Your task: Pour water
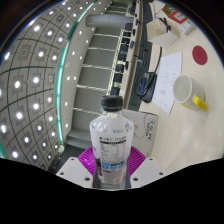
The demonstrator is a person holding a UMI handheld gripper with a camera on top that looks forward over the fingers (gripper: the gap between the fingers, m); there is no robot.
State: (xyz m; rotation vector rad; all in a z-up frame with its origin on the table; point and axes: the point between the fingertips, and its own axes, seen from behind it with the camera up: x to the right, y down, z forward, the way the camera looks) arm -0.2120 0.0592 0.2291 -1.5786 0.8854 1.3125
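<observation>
Clear plastic bottle (112, 145) clamped upright between jaws, white cup (186, 90) beyond on table (190, 140)

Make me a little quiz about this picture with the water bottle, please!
1. True or false: the bottle has a black cap on it.
2. What is the tool doing? A) hanging open far from everything B) squeezing the bottle between its pink pads C) holding the cup
3. Fill in: off to the side on the table there is a white ____.

Key: 1 true. 2 B. 3 cup.
</observation>
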